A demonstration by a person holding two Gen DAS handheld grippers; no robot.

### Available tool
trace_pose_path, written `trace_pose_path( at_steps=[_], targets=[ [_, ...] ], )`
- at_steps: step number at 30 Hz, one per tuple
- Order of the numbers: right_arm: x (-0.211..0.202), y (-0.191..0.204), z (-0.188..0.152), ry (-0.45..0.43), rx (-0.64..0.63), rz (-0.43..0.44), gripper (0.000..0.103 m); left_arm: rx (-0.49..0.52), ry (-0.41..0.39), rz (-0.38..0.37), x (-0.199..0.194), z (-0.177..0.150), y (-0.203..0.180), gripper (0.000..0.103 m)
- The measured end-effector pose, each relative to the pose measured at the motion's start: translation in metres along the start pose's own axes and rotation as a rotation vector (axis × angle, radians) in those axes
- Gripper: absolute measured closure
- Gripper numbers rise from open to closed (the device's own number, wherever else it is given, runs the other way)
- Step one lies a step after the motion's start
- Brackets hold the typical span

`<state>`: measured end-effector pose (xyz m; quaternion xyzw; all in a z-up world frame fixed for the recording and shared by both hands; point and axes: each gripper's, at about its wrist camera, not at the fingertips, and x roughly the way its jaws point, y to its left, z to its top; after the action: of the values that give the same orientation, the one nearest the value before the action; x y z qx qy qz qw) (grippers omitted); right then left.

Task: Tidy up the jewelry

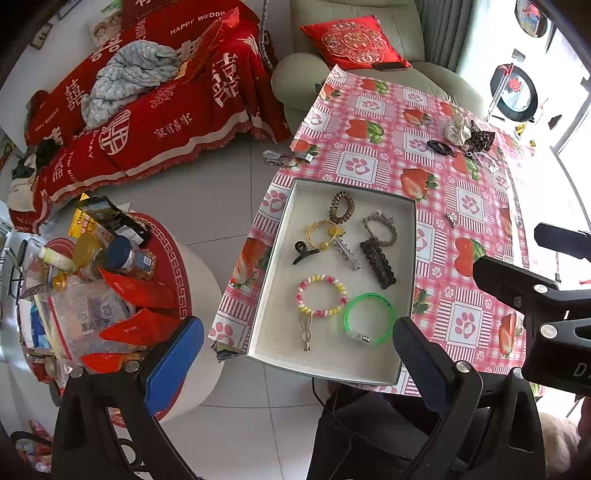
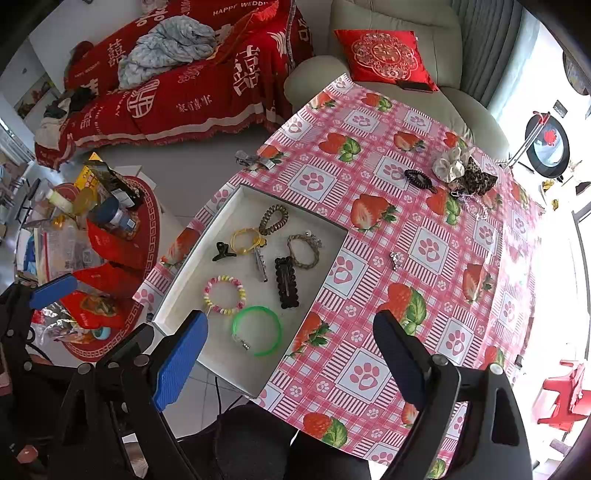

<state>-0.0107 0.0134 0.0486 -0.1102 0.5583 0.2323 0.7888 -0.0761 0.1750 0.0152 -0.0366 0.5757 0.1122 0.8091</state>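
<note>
A shallow white tray [image 1: 404, 258] [image 2: 184, 295] lies at the table's near left corner. It holds a green bangle [image 1: 369, 317] [image 2: 256, 330], a pastel bead bracelet [image 1: 321, 295] [image 2: 224, 294], a black barrette [image 1: 378, 263] [image 2: 286, 282], hair ties and clips. On the cloth lie a small silver piece [image 1: 451, 219] [image 2: 396, 259], a black spiral tie [image 1: 439, 147] [image 2: 417, 178], a cream scrunchie [image 1: 457, 127] [image 2: 448, 168] and a leopard scrunchie [image 1: 482, 138] [image 2: 480, 181]. My left gripper [image 1: 297, 365] is open above the tray's near edge. My right gripper [image 2: 291, 363] is open above the table's near side.
The table wears a pink strawberry and paw-print cloth [image 1: 461, 325] [image 2: 369, 373]. A silver clip [image 1: 284, 158] [image 2: 255, 160] sits at its far left edge. A round side table [image 1: 177, 266] with bottles and red packets stands left. A red-covered sofa [image 1: 155, 96] and an armchair [image 2: 388, 22] stand behind.
</note>
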Motion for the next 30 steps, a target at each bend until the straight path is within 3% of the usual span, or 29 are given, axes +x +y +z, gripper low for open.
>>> trace_pose_path(
  at_steps=[30],
  targets=[
    [0.001,0.0004,0.0022,0.003,-0.004,-0.001,0.011,0.002,0.004,0.002,0.0012,-0.0004,0.0002,0.0]
  ],
)
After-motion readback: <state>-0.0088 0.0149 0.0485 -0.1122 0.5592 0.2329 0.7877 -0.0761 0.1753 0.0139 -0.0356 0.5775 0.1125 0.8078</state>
